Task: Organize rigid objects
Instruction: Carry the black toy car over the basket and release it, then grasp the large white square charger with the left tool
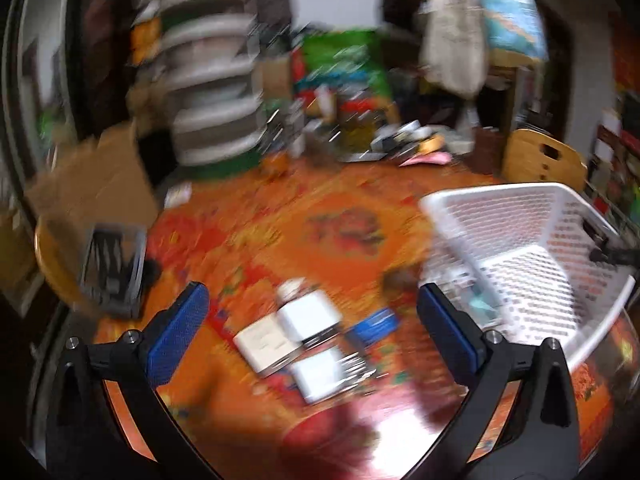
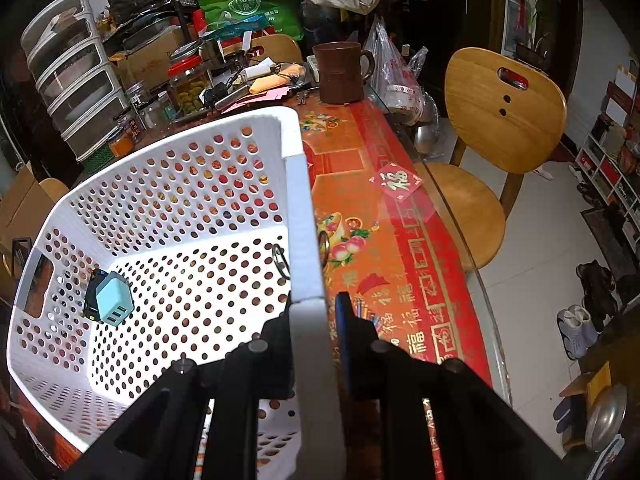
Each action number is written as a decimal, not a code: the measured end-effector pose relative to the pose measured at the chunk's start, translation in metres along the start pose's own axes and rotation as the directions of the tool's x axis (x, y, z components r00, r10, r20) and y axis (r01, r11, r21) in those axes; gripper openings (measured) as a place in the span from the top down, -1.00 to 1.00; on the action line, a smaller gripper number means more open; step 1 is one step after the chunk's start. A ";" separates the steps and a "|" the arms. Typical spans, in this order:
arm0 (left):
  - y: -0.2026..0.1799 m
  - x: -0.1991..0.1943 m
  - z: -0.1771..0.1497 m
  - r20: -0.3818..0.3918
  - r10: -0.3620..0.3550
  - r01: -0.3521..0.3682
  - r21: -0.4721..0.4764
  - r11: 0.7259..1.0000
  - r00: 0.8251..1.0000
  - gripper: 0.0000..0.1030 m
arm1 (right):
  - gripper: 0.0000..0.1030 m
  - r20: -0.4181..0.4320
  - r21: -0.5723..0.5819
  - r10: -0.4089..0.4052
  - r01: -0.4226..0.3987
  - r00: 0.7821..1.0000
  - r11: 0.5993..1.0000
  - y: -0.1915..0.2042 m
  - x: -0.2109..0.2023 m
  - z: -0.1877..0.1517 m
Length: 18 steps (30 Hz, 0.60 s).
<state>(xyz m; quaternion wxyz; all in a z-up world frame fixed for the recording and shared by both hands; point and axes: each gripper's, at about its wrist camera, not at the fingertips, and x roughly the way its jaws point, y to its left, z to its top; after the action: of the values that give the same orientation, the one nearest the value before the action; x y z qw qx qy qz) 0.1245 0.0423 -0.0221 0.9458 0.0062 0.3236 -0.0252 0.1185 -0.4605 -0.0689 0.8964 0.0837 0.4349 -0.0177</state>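
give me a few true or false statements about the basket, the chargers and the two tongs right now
1. The right tongs are clamped on the rim of the white basket. True.
2. The basket is empty. False: a light blue charger lies in it, beside a dark item.
3. The left tongs stand wide open with nothing between them. True.
4. The white chargers are already in the basket. False: they lie on the orange tablecloth, outside the basket.
5. A brown mug stands on the table beyond the basket. True.
6. The left tongs grip the basket too. False: they hang over the tablecloth, apart from the basket.
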 end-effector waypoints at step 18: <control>0.064 0.127 -0.055 -0.324 -0.042 -0.022 -0.193 0.981 0.945 -0.98 | 0.70 -0.001 0.005 0.002 -0.002 1.000 1.000 0.000 0.000 0.002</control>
<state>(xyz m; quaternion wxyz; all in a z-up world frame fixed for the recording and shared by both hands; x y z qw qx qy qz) 0.1946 0.1021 -0.1440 0.8751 -0.0837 0.4767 0.0030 0.1199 -0.4606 -0.0679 0.8959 0.0865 0.4354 -0.0180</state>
